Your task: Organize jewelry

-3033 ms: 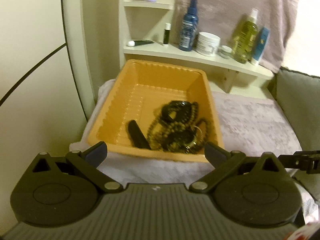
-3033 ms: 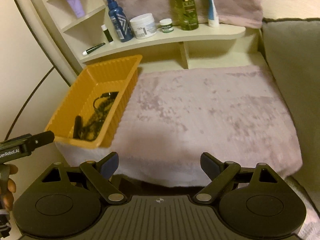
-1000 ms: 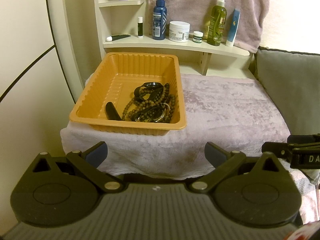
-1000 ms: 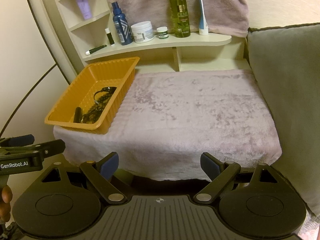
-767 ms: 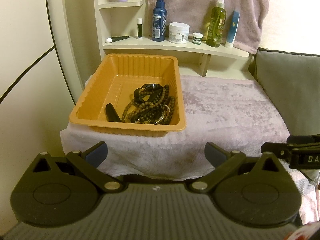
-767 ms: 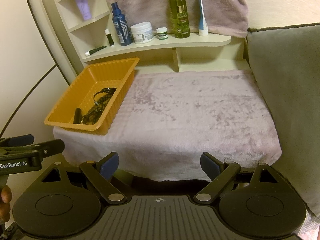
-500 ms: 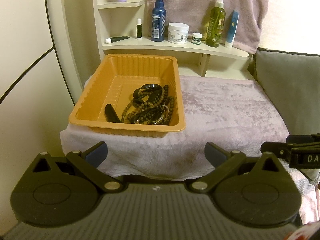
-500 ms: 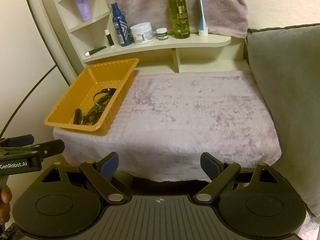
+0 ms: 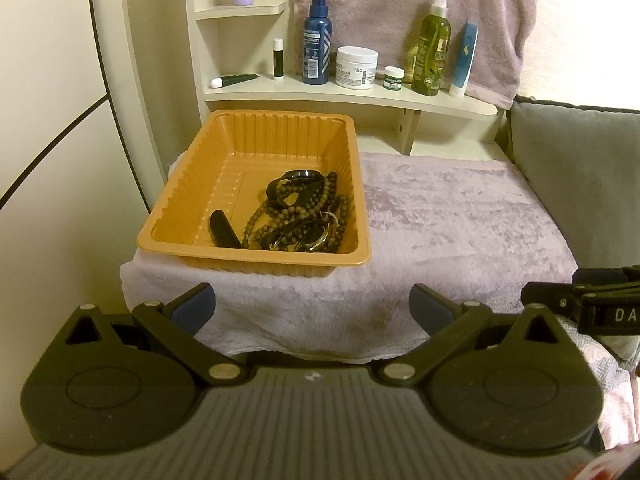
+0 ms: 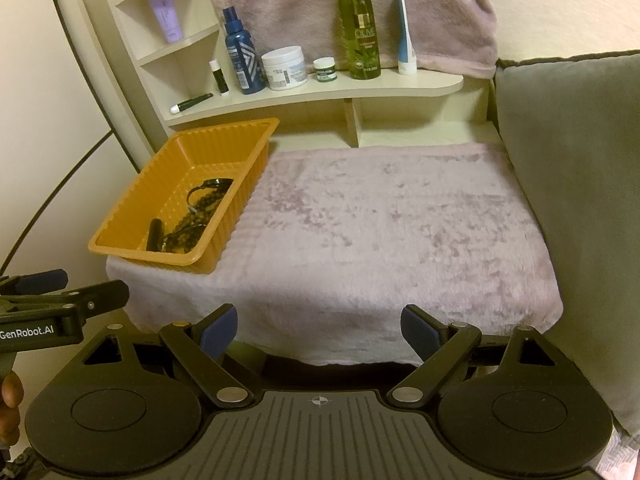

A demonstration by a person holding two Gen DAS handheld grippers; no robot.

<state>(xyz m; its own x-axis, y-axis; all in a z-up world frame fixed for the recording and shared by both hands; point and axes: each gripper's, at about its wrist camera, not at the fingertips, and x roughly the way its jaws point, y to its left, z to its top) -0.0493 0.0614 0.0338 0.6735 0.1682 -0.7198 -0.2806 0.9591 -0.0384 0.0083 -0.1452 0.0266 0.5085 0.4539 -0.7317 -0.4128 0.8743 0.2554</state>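
Left claw (image 9: 312,308) gapes wide, empty, short of the orange tray (image 9: 256,258). Bead jewelry (image 9: 298,216) sits tangled in tray's right half. Right claw (image 10: 320,330) right of tray, also wide, empty. Risk: grabbing one strand drags the whole clump out.

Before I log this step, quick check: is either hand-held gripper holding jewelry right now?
Left hand-held gripper: open, holding nothing.
Right hand-held gripper: open, holding nothing.
The jewelry lies in the orange tray.
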